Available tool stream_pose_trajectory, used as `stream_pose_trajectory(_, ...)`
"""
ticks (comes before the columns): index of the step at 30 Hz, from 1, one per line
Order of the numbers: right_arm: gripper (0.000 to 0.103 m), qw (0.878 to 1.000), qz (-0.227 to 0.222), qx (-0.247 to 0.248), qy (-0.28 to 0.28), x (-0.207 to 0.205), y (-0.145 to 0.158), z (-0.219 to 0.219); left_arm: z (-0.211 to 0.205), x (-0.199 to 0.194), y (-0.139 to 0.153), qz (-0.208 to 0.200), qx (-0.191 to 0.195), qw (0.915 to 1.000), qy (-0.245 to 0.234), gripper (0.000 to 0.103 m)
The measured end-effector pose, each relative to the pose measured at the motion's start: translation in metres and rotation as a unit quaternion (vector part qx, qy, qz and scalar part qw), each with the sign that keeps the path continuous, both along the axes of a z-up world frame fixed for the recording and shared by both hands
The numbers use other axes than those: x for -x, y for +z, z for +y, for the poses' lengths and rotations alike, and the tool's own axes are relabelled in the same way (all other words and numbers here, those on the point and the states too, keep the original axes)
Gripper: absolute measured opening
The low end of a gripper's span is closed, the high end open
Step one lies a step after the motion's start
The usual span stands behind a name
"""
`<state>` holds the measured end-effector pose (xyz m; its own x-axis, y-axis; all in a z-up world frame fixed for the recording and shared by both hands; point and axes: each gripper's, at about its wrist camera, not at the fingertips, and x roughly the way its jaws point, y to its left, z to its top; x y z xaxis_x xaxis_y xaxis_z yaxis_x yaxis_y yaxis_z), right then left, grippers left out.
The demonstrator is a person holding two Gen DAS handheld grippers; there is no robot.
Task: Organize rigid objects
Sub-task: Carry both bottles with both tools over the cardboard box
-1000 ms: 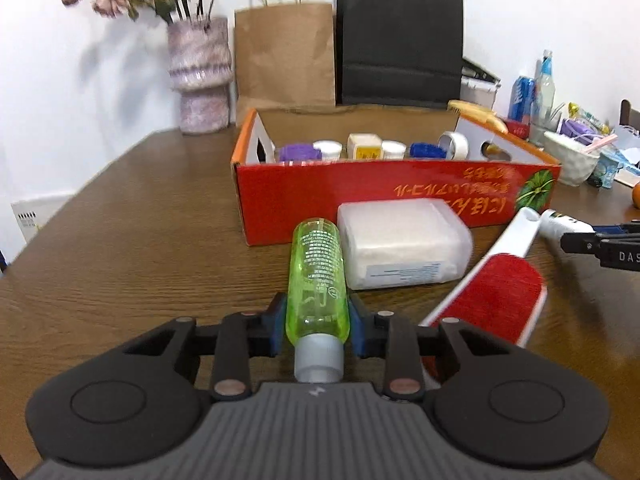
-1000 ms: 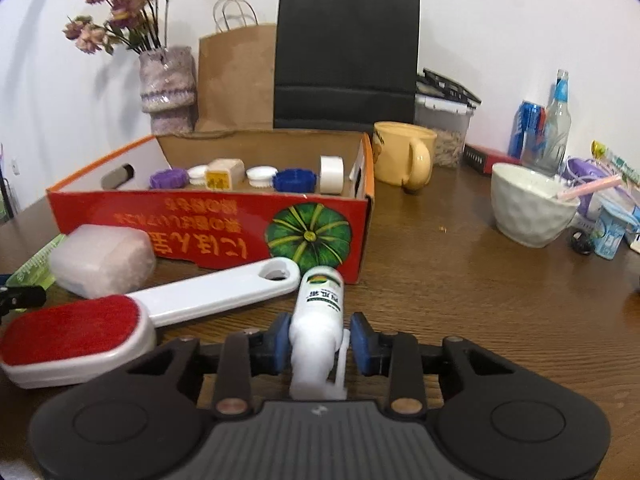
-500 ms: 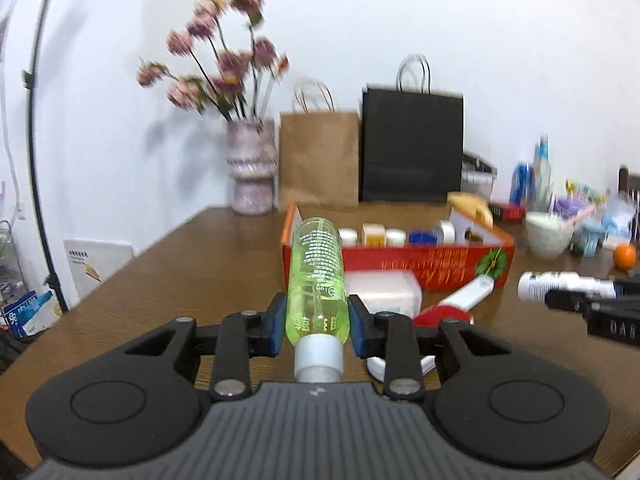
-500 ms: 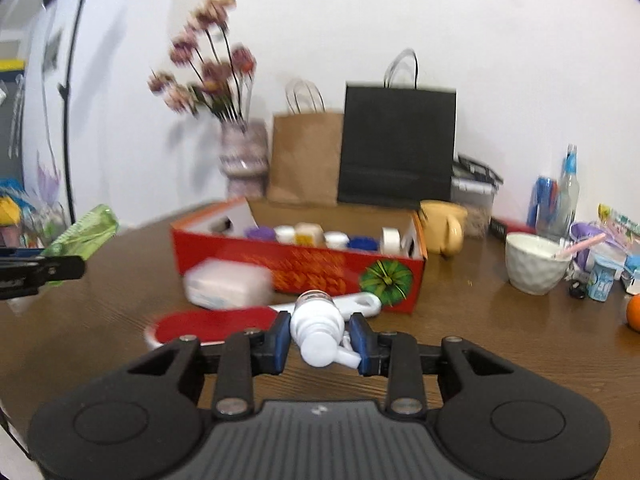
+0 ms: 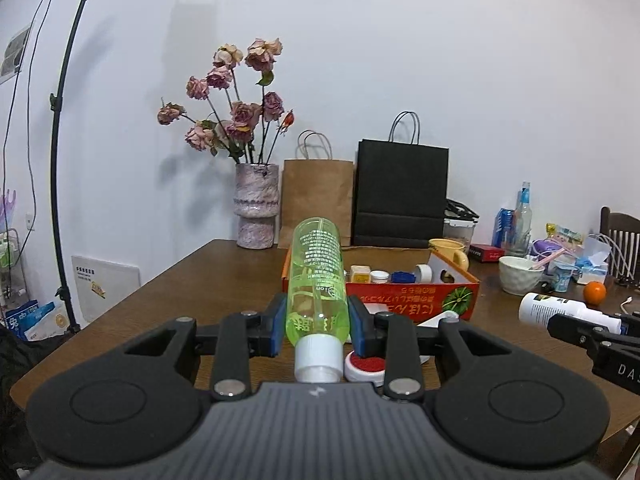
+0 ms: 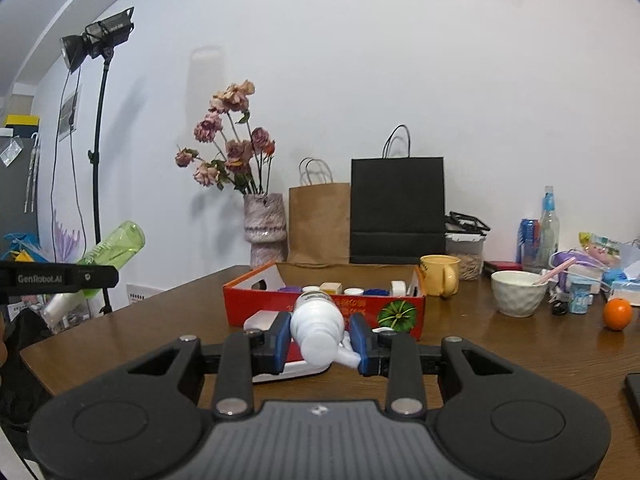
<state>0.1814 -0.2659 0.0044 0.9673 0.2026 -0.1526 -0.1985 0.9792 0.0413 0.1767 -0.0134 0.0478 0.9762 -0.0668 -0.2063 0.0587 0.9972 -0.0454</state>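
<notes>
My left gripper (image 5: 318, 330) is shut on a clear green bottle (image 5: 318, 280) with a white cap, held well above the table and pointing toward the red cardboard box (image 5: 416, 304). My right gripper (image 6: 320, 338) is shut on a white pump bottle (image 6: 318, 324), also held high. The white bottle shows at the right of the left wrist view (image 5: 560, 312); the green bottle shows at the left of the right wrist view (image 6: 116, 246). The box (image 6: 384, 310) holds several small jars and a tape roll. A red lint brush (image 5: 366, 366) lies below my left gripper.
A vase of dried roses (image 5: 256, 212), a brown bag (image 5: 318, 200) and a black bag (image 5: 402, 192) stand behind the box. A yellow mug (image 6: 440, 276), a white bowl (image 6: 518, 292), an orange (image 6: 618, 314) and bottles crowd the right. A light stand (image 6: 98, 160) rises at left.
Both grippers have risen and pulled back from the table with their bottles. The box, lint brush and white pack now lie farther away and lower in both views.
</notes>
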Motion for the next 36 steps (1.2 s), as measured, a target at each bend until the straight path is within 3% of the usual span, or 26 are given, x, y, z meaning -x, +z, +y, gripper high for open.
stream_pose_trajectory(4, 0.031, 1.0, -0.004, 0.001, -0.008, -0.01, 0.004, -0.007, -0.002, -0.013, 0.003, 0.001, 0.008, 0.9999, -0.009, 0.032)
stream_pose_trajectory(9, 0.031, 1.0, -0.008, 0.01, -0.012, -0.052, 0.018, -0.017, -0.001, -0.059, 0.015, 0.017, 0.021, 0.9992, -0.03, 0.032)
stream_pose_trajectory(13, 0.031, 1.0, 0.0, 0.012, -0.012, -0.101, 0.032, -0.023, 0.0, -0.114, 0.027, 0.026, 0.026, 0.999, -0.026, 0.032)
stream_pose_trajectory(18, 0.031, 0.999, 0.024, 0.035, -0.011, -0.171, 0.046, -0.023, 0.003, -0.196, 0.039, 0.078, 0.045, 0.9946, -0.052, 0.032)
stream_pose_trajectory(23, 0.031, 0.996, 0.054, 0.066, -0.014, -0.245, 0.044, -0.021, -0.002, -0.269, 0.044, 0.117, 0.017, 0.9893, -0.085, 0.032)
stream_pose_trajectory(30, 0.031, 0.99, 0.109, 0.086, -0.024, -0.329, 0.021, -0.023, -0.014, -0.366, 0.018, 0.196, -0.007, 0.9735, -0.117, 0.032)
stream_pose_trajectory(36, 0.031, 0.982, 0.144, 0.117, -0.032, -0.368, -0.001, -0.018, -0.031, -0.409, -0.021, 0.239, -0.053, 0.958, -0.149, 0.032)
